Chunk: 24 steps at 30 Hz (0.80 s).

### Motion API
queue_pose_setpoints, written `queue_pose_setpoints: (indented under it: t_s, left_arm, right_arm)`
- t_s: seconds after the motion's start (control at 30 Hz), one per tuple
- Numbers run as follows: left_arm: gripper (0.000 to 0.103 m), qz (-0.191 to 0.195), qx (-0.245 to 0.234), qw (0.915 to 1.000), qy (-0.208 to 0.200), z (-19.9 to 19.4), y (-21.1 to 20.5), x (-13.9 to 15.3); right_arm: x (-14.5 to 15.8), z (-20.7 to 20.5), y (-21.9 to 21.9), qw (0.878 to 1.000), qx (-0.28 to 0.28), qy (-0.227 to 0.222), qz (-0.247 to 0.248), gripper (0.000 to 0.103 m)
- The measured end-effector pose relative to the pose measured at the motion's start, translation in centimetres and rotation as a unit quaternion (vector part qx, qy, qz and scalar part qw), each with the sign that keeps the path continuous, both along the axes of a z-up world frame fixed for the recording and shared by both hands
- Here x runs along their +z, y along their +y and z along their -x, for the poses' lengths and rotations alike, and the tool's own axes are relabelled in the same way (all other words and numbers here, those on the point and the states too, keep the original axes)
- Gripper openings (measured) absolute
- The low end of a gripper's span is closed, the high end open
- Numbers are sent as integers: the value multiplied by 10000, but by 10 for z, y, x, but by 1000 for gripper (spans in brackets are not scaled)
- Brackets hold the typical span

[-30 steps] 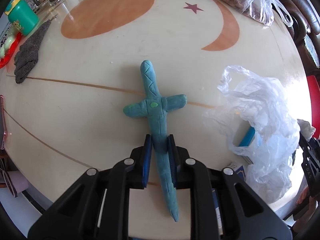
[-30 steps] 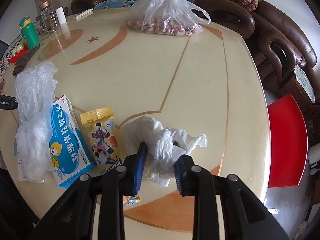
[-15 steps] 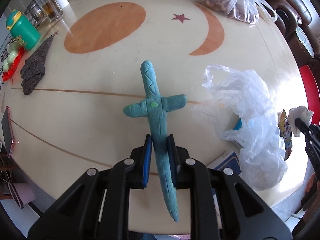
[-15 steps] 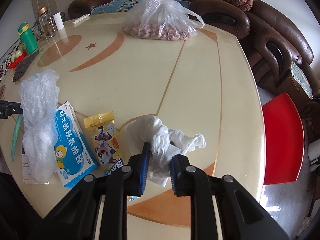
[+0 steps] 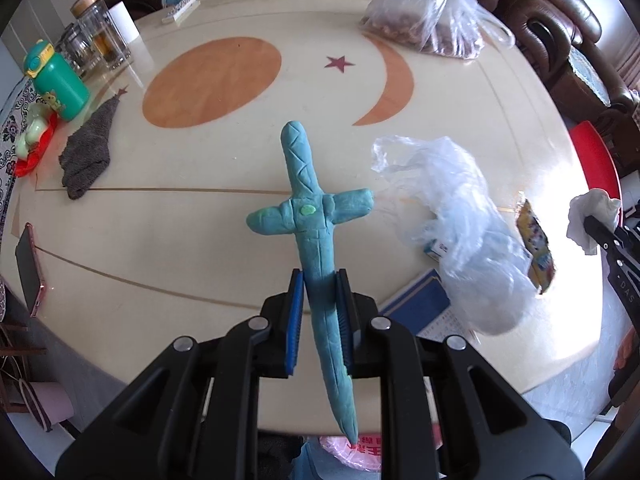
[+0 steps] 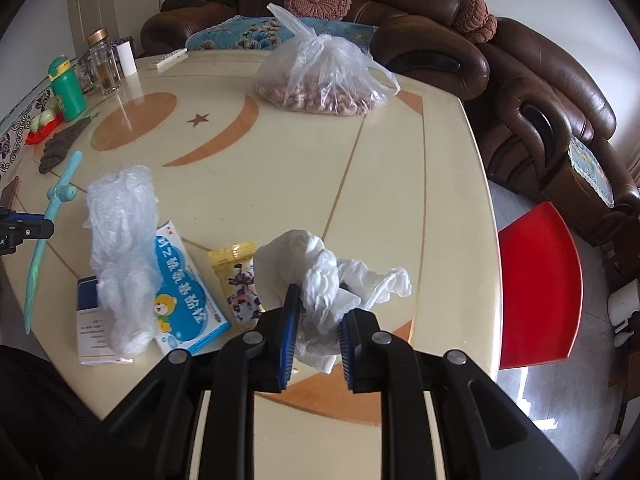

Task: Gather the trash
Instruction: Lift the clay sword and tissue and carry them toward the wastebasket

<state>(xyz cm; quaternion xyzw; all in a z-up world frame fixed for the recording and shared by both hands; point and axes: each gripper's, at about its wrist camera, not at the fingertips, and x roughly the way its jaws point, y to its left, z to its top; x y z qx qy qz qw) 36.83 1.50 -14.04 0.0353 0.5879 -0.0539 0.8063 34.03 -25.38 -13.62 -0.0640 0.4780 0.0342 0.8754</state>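
My left gripper (image 5: 319, 312) is shut on a blue clay sword (image 5: 310, 220), held above the round table (image 5: 200, 240), its cross guard pointing away from me. The same clay sword (image 6: 54, 208) shows at the left edge of the right wrist view. My right gripper (image 6: 318, 330) is shut on a crumpled white tissue (image 6: 320, 276), lifted off the table; that tissue (image 5: 590, 216) also shows at the far right of the left wrist view. On the table lie a crumpled clear plastic bag (image 6: 120, 240), a blue medicine box (image 6: 184, 300) and a yellow snack wrapper (image 6: 238, 276).
A tied bag of nuts (image 6: 320, 84) sits at the far side. A green bottle (image 5: 56, 76), glass jars (image 5: 100, 36), a grey cloth (image 5: 88, 152) and a phone (image 5: 29, 268) lie at the left. A red stool (image 6: 536, 284) and brown sofa (image 6: 520, 80) stand beyond the right edge.
Both grippers have risen; the table looks farther away. The right jaws closed on the tissue and lifted it off the table. The sword stays gripped.
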Motion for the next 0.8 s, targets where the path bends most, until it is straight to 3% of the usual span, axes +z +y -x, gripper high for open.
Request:
queue_pose_setpoints:
  t_s: [0.8]
  left_arm:
    - [17,1,-616,9965,-567,99,-14,56]
  right_arm:
    - [65,98,43,9985,317,-440,-18,19]
